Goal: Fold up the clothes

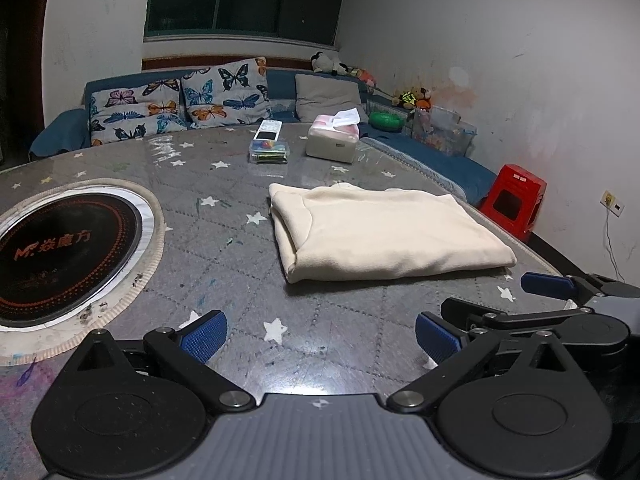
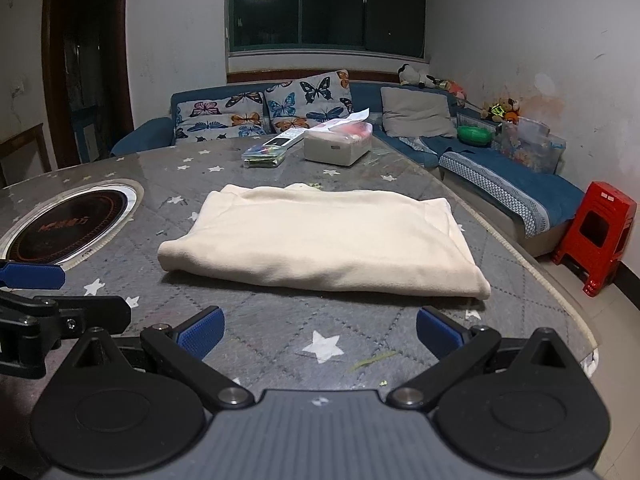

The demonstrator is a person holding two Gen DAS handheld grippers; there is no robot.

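A cream garment [image 1: 384, 232] lies folded into a flat rectangle on the grey star-patterned table [image 1: 224, 248]; it also shows in the right wrist view [image 2: 320, 240]. My left gripper [image 1: 320, 338] is open and empty, low over the table, in front of the garment and apart from it. My right gripper [image 2: 320, 334] is open and empty, just in front of the garment's near edge. One blue pad of the right gripper [image 1: 548, 285] shows at the right of the left wrist view.
A round induction cooktop [image 1: 60, 256] is set into the table at the left. A tissue box [image 1: 334, 138] and a clear box with a remote on top [image 1: 269, 147] stand at the far side. A blue sofa [image 1: 280, 92] and a red stool [image 2: 596, 236] lie beyond the table edge.
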